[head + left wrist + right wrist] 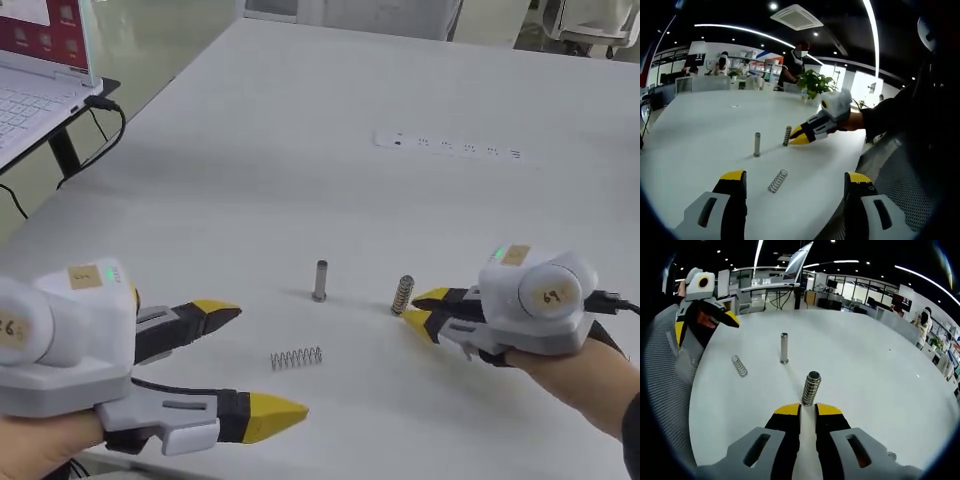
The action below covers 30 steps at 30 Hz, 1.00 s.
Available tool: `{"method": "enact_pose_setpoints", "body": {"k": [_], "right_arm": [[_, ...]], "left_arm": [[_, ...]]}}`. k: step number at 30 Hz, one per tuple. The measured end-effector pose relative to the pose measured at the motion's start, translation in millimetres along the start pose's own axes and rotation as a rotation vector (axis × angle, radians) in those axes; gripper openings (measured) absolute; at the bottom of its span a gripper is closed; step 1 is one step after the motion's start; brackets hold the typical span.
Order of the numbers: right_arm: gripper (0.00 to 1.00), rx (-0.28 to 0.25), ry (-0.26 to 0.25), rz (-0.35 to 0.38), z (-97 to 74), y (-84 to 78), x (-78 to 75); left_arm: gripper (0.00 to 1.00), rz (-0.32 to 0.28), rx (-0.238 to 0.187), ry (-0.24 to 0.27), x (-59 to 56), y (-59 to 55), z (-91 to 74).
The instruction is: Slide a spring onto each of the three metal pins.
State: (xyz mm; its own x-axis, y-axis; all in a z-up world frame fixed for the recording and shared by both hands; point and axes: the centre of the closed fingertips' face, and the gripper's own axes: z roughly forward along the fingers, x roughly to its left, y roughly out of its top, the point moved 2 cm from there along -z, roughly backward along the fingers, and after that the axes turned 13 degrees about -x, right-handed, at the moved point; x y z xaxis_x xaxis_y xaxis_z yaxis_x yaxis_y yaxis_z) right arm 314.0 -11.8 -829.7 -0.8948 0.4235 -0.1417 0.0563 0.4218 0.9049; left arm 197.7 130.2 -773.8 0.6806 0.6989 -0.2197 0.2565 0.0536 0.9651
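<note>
loose spring (296,357): flat on the table (300,150), just ahead of the left gripper (795,176), near the bare pin (320,281)
axis: lies roughly left-right in head view; pin's axis is vertical, so it needs tipping upright
handling: probably light and squashy, likely to roll; pinch gently across the coils mid-length, leaving one end free
left gripper: jaws wide apart, empty
right gripper (424,308): jaws nearly together, nothing between, tips just beside the sprung pin (403,295)

A 6 begins the blurred number on the right gripper (413,308).
</note>
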Motion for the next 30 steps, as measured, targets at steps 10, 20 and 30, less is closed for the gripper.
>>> {"method": "enact_pose_setpoints", "body": {"k": [10,20,30], "right_arm": [[0.1,0.042,0.003,-0.045,-3.7,-2.3,-0.8],[0.14,0.049,0.001,-0.017,-9.8,2.4,-1.0],[0.24,0.047,0.019,-0.003,-14.5,10.0,3.3]], "left_arm": [[0.76,0.002,-0.006,0.0,0.6,0.8,0.4],[0.76,0.005,-0.012,-0.001,0.6,2.0,0.4],[0.77,0.007,-0.014,-0.001,-0.7,2.5,0.7]]}}
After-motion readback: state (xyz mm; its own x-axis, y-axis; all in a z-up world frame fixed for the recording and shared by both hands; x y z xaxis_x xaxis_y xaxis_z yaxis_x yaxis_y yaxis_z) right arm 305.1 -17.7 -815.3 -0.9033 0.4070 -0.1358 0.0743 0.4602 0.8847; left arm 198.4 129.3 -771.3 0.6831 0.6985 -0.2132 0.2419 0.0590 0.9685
